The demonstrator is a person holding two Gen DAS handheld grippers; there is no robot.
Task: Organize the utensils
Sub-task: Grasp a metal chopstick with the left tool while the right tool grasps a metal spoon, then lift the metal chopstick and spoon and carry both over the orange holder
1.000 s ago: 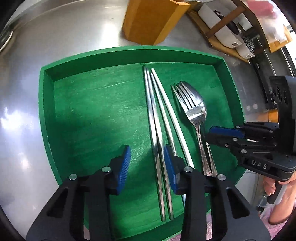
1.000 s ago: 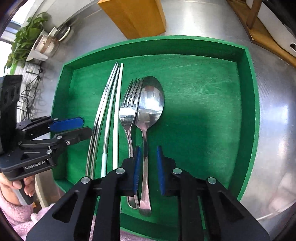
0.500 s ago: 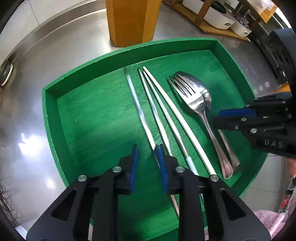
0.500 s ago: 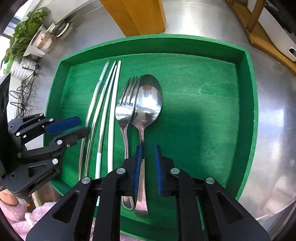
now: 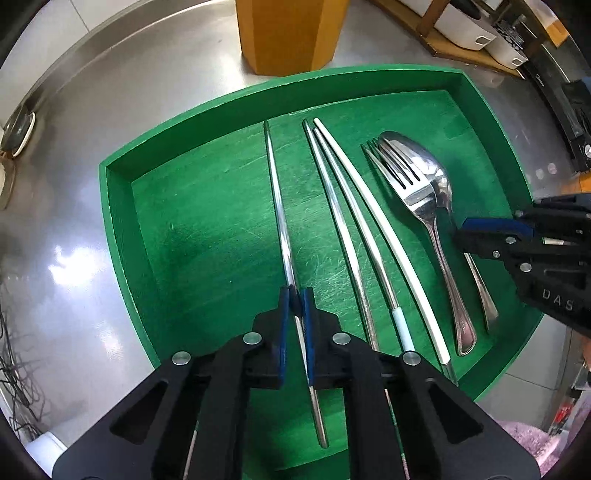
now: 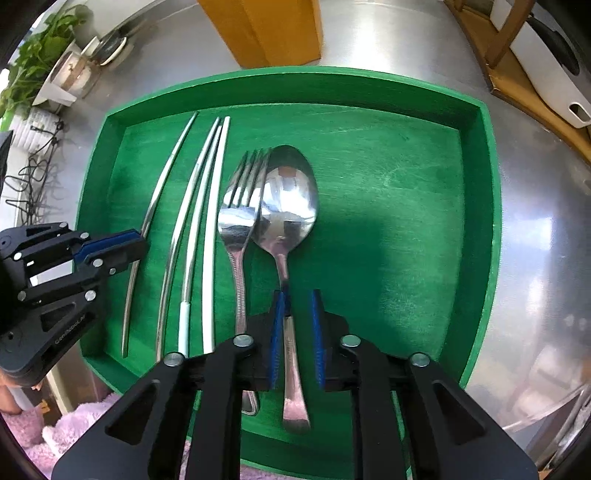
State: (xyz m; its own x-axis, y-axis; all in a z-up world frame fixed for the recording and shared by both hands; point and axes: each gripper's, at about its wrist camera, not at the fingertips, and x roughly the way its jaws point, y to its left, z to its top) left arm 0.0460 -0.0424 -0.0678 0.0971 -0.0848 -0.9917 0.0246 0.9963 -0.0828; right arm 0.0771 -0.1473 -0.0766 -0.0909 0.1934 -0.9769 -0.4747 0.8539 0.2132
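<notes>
A green tray [image 5: 122, 236] [image 6: 476, 236] on the steel counter holds the utensils. My left gripper [image 5: 295, 301] is shut on a single steel chopstick [image 5: 279, 206], apart from and left of the others; it also shows in the right wrist view [image 6: 162, 195]. Two steel chopsticks [image 5: 343, 236] and a white chopstick [image 5: 384, 229] lie side by side. A fork [image 5: 417, 192] [image 6: 236, 218] lies against a spoon [image 5: 437, 173] [image 6: 290, 206]. My right gripper [image 6: 297, 302] straddles the spoon's handle, its jaws slightly apart, the left pad touching the handle.
A yellow wooden utensil block [image 5: 291, 33] [image 6: 266, 29] stands just beyond the tray's far edge. A wooden rack with white dishes [image 5: 465, 29] [image 6: 535, 62] is at the back right. Plants and cables [image 6: 33, 96] sit to the left.
My left gripper closed on one steel chopstick and shifted it left, away from the other chopsticks. My right gripper's jaws have widened a little around the spoon handle.
</notes>
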